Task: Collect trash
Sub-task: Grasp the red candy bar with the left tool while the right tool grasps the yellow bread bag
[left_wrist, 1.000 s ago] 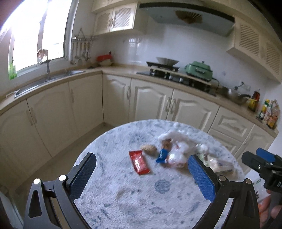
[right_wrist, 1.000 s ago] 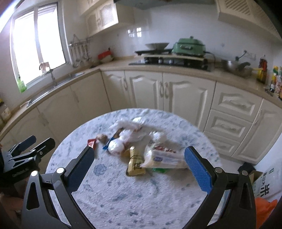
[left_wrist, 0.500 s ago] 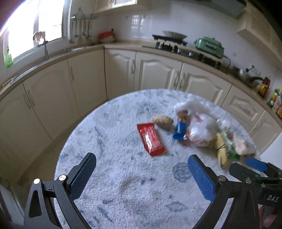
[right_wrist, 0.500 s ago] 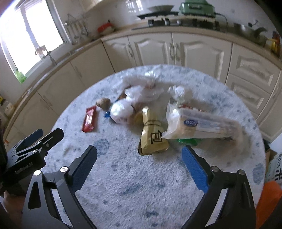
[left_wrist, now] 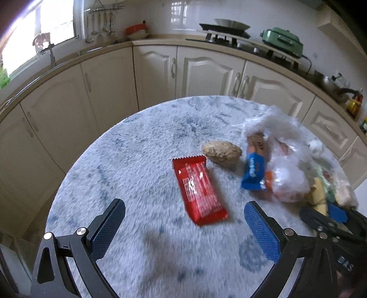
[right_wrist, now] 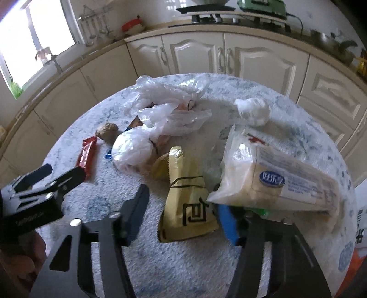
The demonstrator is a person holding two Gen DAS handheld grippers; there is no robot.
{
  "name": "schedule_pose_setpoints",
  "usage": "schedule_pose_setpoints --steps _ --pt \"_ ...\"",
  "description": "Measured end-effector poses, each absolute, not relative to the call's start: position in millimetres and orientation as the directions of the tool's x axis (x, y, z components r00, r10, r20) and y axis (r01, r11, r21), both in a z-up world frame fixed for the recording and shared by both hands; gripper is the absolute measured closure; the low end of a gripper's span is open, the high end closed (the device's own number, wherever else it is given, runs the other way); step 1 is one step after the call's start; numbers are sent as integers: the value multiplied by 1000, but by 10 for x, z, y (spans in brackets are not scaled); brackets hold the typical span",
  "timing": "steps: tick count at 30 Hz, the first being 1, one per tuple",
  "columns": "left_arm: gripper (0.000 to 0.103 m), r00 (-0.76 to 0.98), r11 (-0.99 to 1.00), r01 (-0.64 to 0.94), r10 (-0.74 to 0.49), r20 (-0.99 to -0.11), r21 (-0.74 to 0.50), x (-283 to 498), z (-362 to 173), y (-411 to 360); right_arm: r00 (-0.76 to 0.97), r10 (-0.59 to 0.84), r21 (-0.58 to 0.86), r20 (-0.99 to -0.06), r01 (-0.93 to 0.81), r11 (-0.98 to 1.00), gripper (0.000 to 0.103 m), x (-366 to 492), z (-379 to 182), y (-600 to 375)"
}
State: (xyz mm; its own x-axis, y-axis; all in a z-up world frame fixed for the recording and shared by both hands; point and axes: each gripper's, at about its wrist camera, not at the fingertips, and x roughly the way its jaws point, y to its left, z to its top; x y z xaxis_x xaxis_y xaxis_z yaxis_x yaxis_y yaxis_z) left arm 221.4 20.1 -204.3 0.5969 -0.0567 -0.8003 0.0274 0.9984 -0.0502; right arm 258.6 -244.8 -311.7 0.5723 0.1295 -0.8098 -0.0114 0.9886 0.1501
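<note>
Trash heaped on round counter (left_wrist: 137, 160). Left gripper (left_wrist: 183, 231): jaws wide apart, red wrapper (left_wrist: 198, 188) lying between and ahead, untouched. Right gripper (right_wrist: 183, 211): jaws just been closing, astride gold packet (right_wrist: 185, 194) bearing one black character; contact not discernible. Clear bag (right_wrist: 275, 181): blue oval label, unreadable.

A home kitchen, seen from my two handheld tools. Cream panelled cabinets (left_wrist: 206, 73) run under a beige countertop (left_wrist: 160, 42) that curves round the room. A gas hob (left_wrist: 226, 33) carries a pan, and a green electric cooker (left_wrist: 283, 43) stands beside it. Ladles and spoons hang from a wall rail (left_wrist: 101, 20) near the window (right_wrist: 43, 36), where a tap (left_wrist: 51, 53) rises over the sink. White tiles (left_wrist: 183, 13) cover the wall. Bottles (left_wrist: 354, 104) stand at the counter's right end.
</note>
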Motion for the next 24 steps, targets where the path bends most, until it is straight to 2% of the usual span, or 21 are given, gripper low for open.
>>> schedule_pose_setpoints --steps 1,2,4,7,8,9,14,24 --pt "4 588 999 26 -49 -807 -42 2286 -2078 194 572 129 149 -810 -11 989 62 2593 -3120 -2447" --pt "13 578 999 26 -45 -815 -37 2334 -2123 182 573 134 156 -809 -11 988 62 2590 -3118 -2460" --pt "19 588 999 37 -28 -808 -8 2397 -2156 121 572 141 164 -808 -13 986 64 2591 -3119 -2463" --pt "48 600 997 75 -62 -798 -21 2400 -2150 55 570 160 182 -806 -19 983 65 2569 -3113 -2463" --pt "61 600 996 85 -73 -797 -27 2370 -2154 37 569 168 189 -805 -21 982 65 2552 -3108 -2466" --pt "69 598 994 97 -92 -796 -41 2377 -2154 32 569 175 197 -804 -23 980 65 2530 -3103 -2467" --pt "82 575 973 107 -227 -786 -203 2333 -2168 278 570 202 226 -797 -29 974 65 2404 -3075 -2475" --pt "88 580 973 166 -228 -782 -160 1765 -2079 195 576 207 253 -791 -1 968 65 2125 -3022 -2619"
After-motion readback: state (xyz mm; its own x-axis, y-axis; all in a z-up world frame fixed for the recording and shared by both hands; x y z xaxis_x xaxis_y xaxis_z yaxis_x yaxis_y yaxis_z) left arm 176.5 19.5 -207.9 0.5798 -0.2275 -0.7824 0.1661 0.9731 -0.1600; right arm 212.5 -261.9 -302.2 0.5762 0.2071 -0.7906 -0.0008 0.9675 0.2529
